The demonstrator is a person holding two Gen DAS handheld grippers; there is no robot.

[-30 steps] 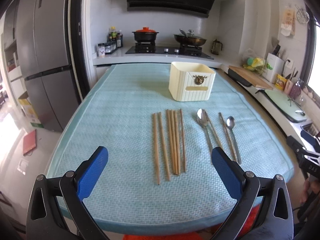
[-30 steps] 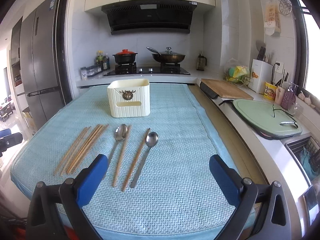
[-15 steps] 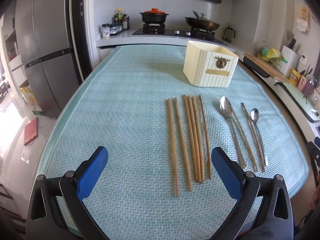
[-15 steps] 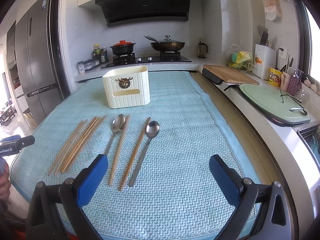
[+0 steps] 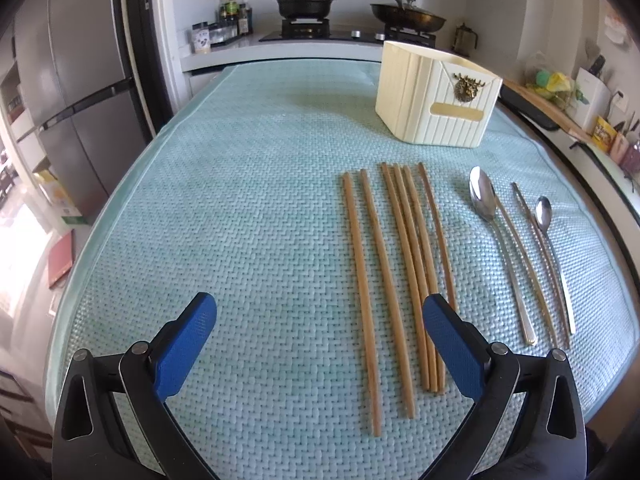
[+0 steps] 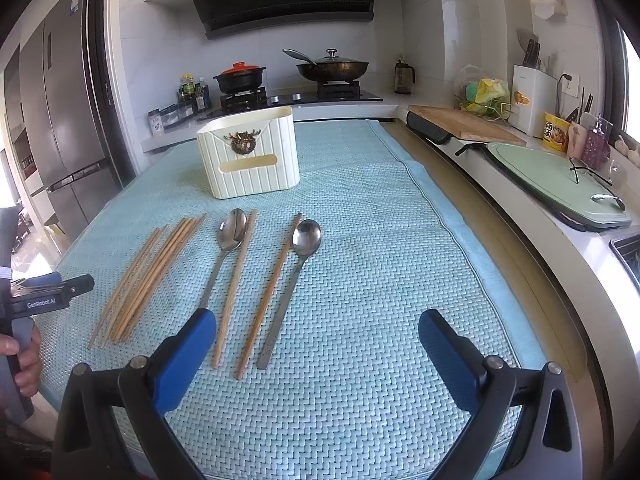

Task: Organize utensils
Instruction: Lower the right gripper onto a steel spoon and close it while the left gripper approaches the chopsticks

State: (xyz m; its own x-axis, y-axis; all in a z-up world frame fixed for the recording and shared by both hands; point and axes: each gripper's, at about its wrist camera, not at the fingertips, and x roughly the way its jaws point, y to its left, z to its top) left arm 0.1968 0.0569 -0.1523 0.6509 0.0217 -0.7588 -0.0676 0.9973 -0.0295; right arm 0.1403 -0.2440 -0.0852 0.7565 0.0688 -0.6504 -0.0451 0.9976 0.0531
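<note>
Several wooden chopsticks (image 5: 400, 272) lie side by side on the light blue mat (image 5: 240, 200), with two metal spoons (image 5: 496, 232) and two more chopsticks to their right. A cream utensil holder (image 5: 436, 96) stands behind them. My left gripper (image 5: 320, 332) is open and empty, low over the mat, its right pad (image 5: 452, 352) over the near ends of the chopsticks. In the right wrist view my right gripper (image 6: 318, 344) is open and empty, near the handles of the spoons (image 6: 296, 264); the chopstick bundle (image 6: 152, 276) and holder (image 6: 252, 156) lie left and ahead.
A stove with pots (image 6: 288, 76) sits behind the table. A counter on the right holds a cutting board (image 6: 464, 124) and a green lid (image 6: 556, 180). A fridge (image 5: 64, 92) stands at left. The mat's near edge is just below both grippers.
My left gripper has moved forward and down towards the chopsticks, which now lie closer and right of centre. My right gripper has moved forward towards the spoons. Both stayed open.
</note>
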